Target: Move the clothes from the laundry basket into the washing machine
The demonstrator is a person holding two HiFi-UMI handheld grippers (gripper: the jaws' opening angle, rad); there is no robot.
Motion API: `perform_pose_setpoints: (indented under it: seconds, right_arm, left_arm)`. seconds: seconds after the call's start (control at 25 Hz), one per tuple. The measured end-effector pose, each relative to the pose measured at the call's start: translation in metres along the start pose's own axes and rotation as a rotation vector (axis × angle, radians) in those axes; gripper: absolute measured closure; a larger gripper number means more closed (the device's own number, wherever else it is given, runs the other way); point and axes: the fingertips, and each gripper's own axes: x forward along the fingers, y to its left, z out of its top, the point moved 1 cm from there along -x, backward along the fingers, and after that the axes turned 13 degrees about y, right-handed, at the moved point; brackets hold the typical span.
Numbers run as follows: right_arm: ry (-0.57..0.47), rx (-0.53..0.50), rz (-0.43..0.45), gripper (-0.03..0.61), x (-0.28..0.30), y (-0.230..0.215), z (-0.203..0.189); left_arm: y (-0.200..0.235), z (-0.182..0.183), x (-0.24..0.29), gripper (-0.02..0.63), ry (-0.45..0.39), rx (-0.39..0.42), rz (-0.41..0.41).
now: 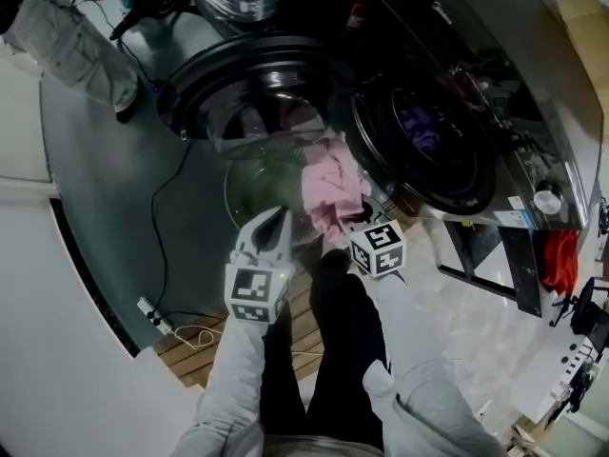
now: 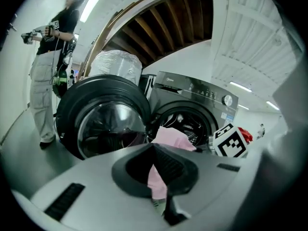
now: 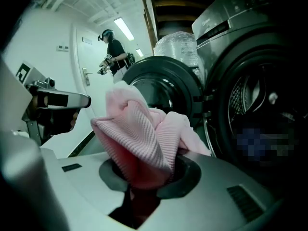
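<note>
A pink ribbed garment (image 1: 328, 190) hangs bunched in front of the washing machine's open drum (image 1: 428, 150). My right gripper (image 1: 350, 219) is shut on it, and the fabric (image 3: 144, 138) bulges up out of the jaws and hides the fingertips. The round door (image 1: 249, 84) stands swung open to the left of the drum. My left gripper (image 1: 278, 219) is shut just left of the garment with nothing seen between its jaws. In the left gripper view (image 2: 155, 146) the pink cloth (image 2: 171, 136) shows beyond the tips, before the drum (image 2: 185, 121).
Another person in light trousers (image 1: 76, 46) stands on the grey floor left of the door. A cable and power strip (image 1: 152, 317) lie on the floor at lower left. A red cloth (image 1: 561, 260) hangs at the right. My dark-trousered legs (image 1: 333, 350) are below the grippers.
</note>
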Motion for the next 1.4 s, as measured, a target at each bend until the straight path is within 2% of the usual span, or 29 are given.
perform_pose_setpoints:
  seconds: [0.36,0.6,0.76,1.08,1.4]
  right_arm:
    - [-0.119,0.079,-0.195,0.463,-0.067,-0.068,0.006]
    - [-0.169,0.133,-0.274,0.463,-0.088,-0.103,0.002]
    - [-0.2,0.174,-0.347,0.463,-0.09,-0.128,-0.001]
    - [-0.308,0.245,-0.558,0.463,-0.075,-0.203,0.007]
    - [-0.317,0.194,-0.71,0.463,-0.041,-0.28,0.018]
  left_arm:
    - [-0.06,0.032,0.045,0.595,0.01,0.091,-0.124]
    - [-0.08,0.042,0.073,0.595,0.021,0.131,-0.174]
    - [-0.081,0.044,0.09,0.595,0.02,0.14,-0.184]
    - [-0.068,0.036,0.132,0.595,0.005,0.14,-0.174]
    - [-0.06,0.017,0.183,0.595,-0.004,0.149,-0.189]
